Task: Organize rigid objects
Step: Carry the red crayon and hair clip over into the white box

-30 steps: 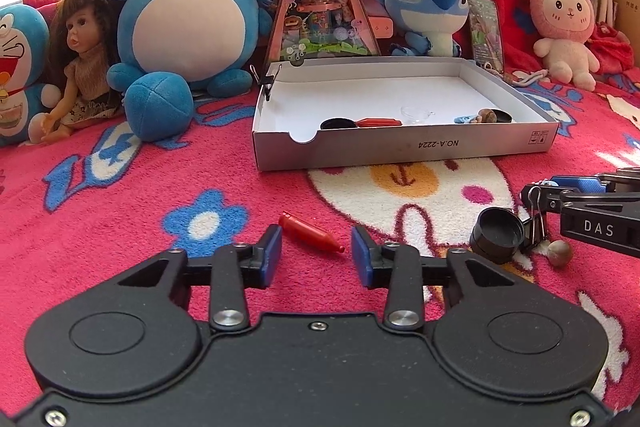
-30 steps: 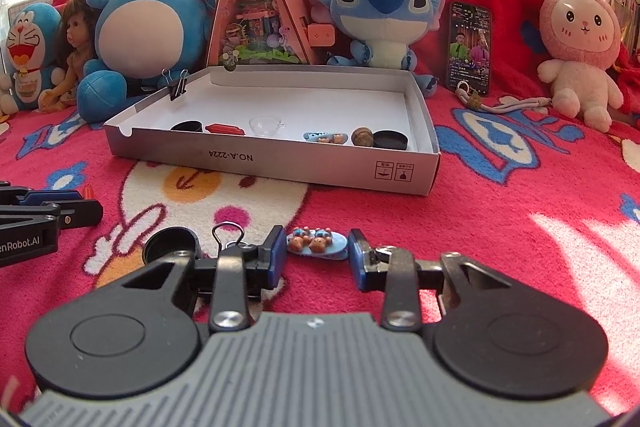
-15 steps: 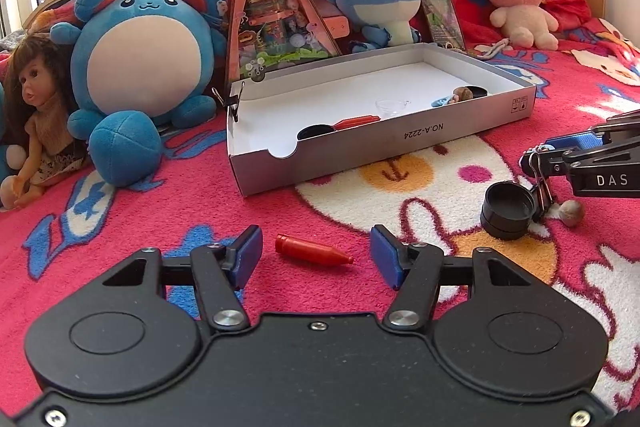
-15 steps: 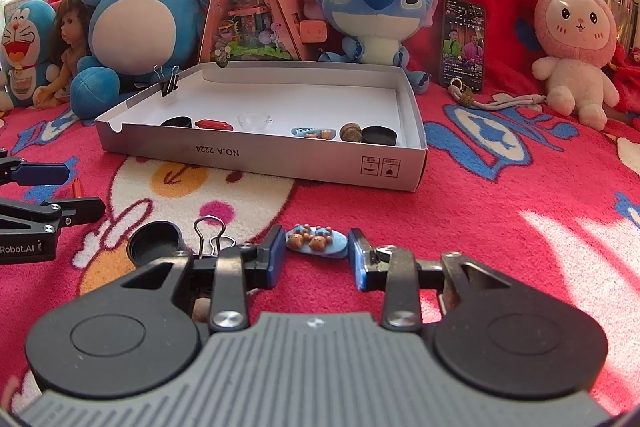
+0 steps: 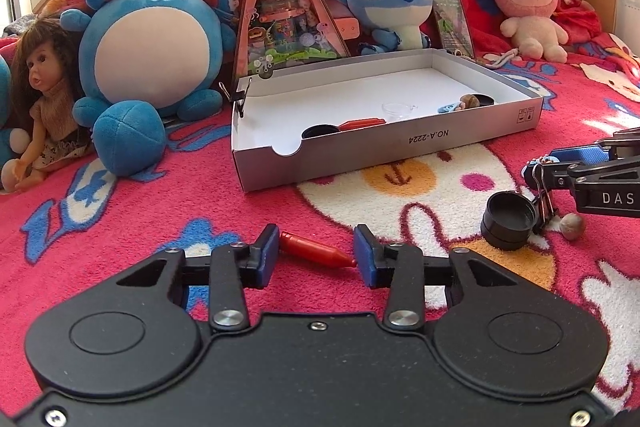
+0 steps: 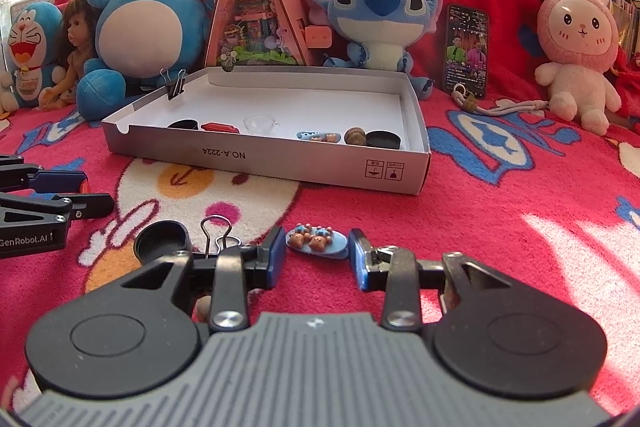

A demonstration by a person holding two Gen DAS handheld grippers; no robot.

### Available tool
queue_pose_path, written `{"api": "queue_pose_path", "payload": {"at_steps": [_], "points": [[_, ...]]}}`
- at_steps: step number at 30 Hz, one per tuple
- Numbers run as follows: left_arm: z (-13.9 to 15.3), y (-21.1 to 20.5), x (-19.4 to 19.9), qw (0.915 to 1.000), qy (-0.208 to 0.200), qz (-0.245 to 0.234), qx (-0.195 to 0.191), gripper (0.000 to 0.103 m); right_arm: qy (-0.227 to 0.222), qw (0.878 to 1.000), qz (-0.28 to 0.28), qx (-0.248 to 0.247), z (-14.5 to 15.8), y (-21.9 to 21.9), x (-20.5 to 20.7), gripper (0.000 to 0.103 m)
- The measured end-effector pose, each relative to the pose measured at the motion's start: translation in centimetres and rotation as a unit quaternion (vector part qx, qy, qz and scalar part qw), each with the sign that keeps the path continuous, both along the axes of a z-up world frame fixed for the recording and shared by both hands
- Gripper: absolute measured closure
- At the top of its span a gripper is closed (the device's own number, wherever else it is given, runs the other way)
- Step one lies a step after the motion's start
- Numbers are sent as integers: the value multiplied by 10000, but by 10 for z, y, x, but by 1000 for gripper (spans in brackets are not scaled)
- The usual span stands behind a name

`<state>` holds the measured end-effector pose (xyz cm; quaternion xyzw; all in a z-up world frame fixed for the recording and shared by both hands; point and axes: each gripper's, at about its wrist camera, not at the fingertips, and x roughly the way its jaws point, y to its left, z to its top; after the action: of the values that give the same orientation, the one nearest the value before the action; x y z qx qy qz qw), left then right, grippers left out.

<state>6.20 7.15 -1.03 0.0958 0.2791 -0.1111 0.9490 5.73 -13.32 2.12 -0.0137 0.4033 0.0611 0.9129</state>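
Your red fleece blanket with cartoon prints (image 5: 120, 219) carries everything, so the small pieces sit a little sunk in its pile. On it stands the shallow white cardboard tray (image 6: 256, 157), open-topped and near both hands, with caps, a red crayon and a clip already lined along its near wall. Outside it, your left gripper (image 5: 316, 254) straddles a loose red wax crayon (image 5: 316, 251) lying crosswise; its jaws are closing and seem to touch both ends. Your right gripper (image 6: 317, 254) brackets a small blue oval hair clip with brown bears (image 6: 316, 241), jaws opening, pads just clear. A black round cap (image 6: 162, 241) and black binder clip (image 6: 218, 233) wait beside it.
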Motion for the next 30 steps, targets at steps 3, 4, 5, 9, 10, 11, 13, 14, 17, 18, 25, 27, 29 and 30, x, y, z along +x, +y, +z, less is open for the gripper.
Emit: {"api": "queue_pose_path", "payload": {"at_steps": [3,4,5,9,10,11,13,14,17,18,25,27,29,30], "points": [[1,-1,-2,9999,6,104,-41,64,-51,10000,-34,-7,2,0,-2,47],[2,-1,-2,9999,10,122,-52,64,-83,10000,-25,-41,2,1,-2,47],[2,-1,-2,9999,13,152,-70,64,-93,9999,-10,-81,3,2,-3,47],[5,0,-3,9994,21,307,-161,64,41,9999,-101,-47,3,1,-2,47],[7,0,-3,9992,29,346,-200,64,80,9999,-147,-6,3,1,-1,47],[8,0,-2,9990,47,376,-243,64,104,9998,-181,18,3,1,-1,47],[10,0,-1,9985,103,424,-334,64,122,9997,-203,12,2,3,1,47],[11,0,-1,9982,117,454,-374,64,123,9997,-207,-17,1,5,2,47],[15,0,1,9976,121,517,-448,64,111,9996,-191,-147,-2,9,4,47],[16,0,1,9974,114,535,-468,64,108,9997,-169,-153,-2,10,5,55],[29,2,10,9956,93,638,-674,64,67,9999,-34,-117,2,9,4,65],[34,3,15,9949,94,674,-745,64,32,10000,-18,-74,6,8,5,65],[40,4,21,9941,100,683,-840,64,-3,10000,-5,2,12,6,6,65],[43,4,24,9938,91,682,-876,64,-15,10000,-10,48,14,5,7,65]]}}
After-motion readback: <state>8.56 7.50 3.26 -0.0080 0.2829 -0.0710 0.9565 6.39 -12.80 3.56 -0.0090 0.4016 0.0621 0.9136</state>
